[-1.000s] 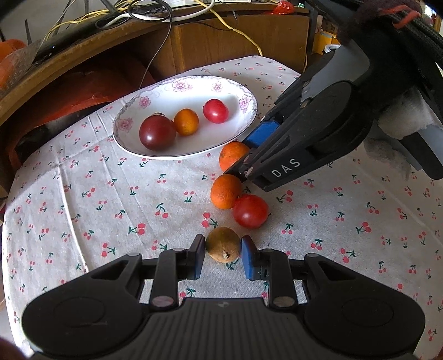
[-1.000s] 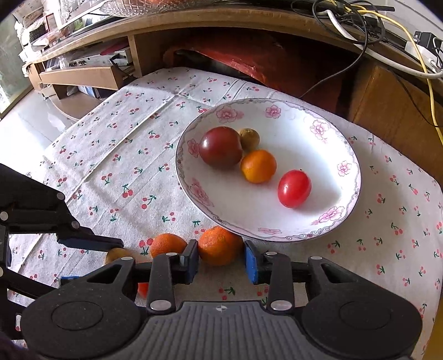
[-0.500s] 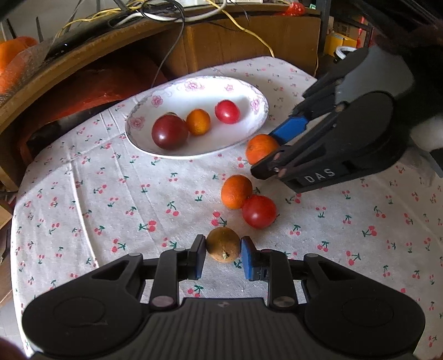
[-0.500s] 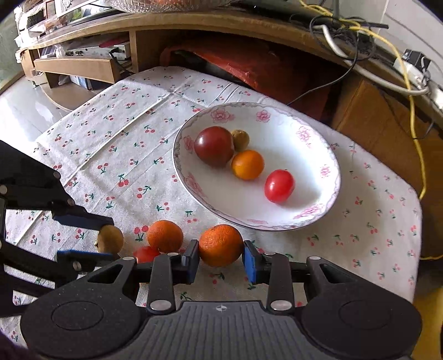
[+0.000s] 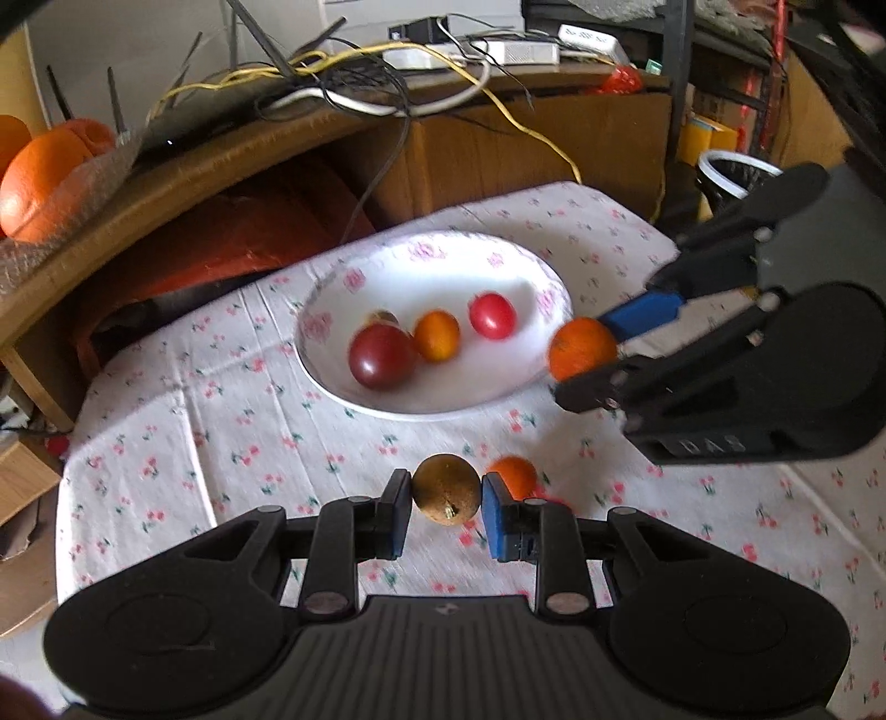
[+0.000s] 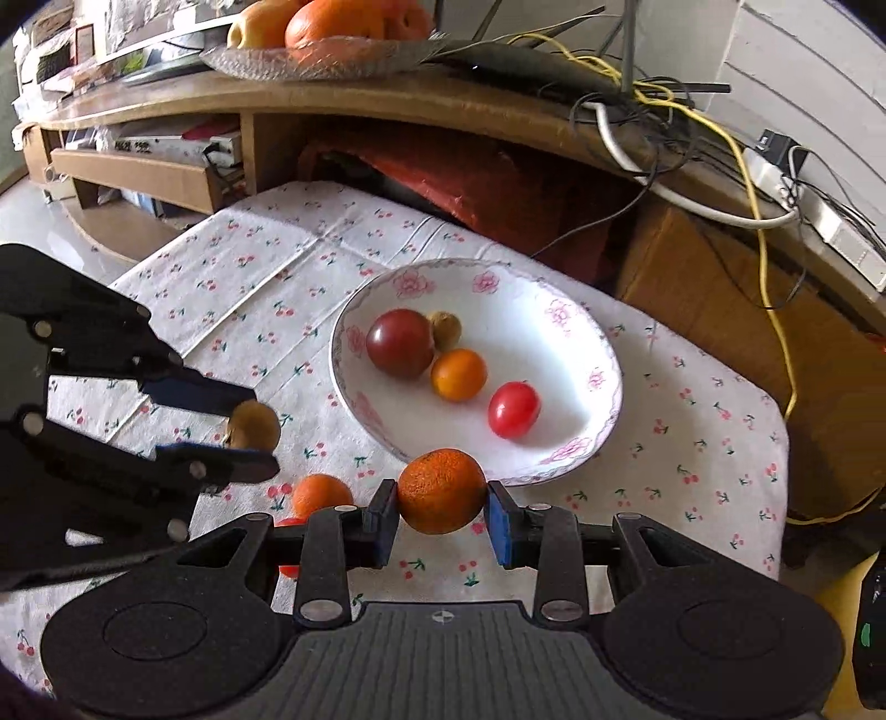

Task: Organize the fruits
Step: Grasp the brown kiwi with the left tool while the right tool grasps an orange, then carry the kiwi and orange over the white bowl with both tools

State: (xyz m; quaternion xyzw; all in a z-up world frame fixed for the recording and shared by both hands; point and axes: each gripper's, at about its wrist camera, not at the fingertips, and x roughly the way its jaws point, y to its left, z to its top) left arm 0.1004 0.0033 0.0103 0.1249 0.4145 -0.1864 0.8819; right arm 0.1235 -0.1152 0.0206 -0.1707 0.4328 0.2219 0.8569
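My left gripper (image 5: 446, 501) is shut on a small brown fruit (image 5: 446, 496), held up above the cherry-print tablecloth (image 5: 194, 421). My right gripper (image 6: 441, 509) is shut on an orange (image 6: 441, 490), lifted near the front rim of the white flowered bowl (image 6: 576, 354). Inside the bowl lie a dark red tomato (image 6: 400, 343), a small brown fruit (image 6: 446, 329), a small orange fruit (image 6: 458, 374) and a red cherry tomato (image 6: 513, 410). On the cloth remain another orange (image 6: 321, 494) and a red tomato (image 6: 288, 523), mostly hidden behind my right gripper.
A curved wooden shelf (image 6: 387, 111) with tangled cables (image 6: 664, 116) stands behind the table. A glass dish of large fruit (image 6: 321, 39) sits on top of it. A cardboard box (image 6: 720, 288) is at the back right. The table's right edge (image 6: 781, 443) drops off close to the bowl.
Both grippers rose from the cloth with their fruit: the left with the brown fruit, the right with the orange. The other orange and the tomato stayed on the cloth.
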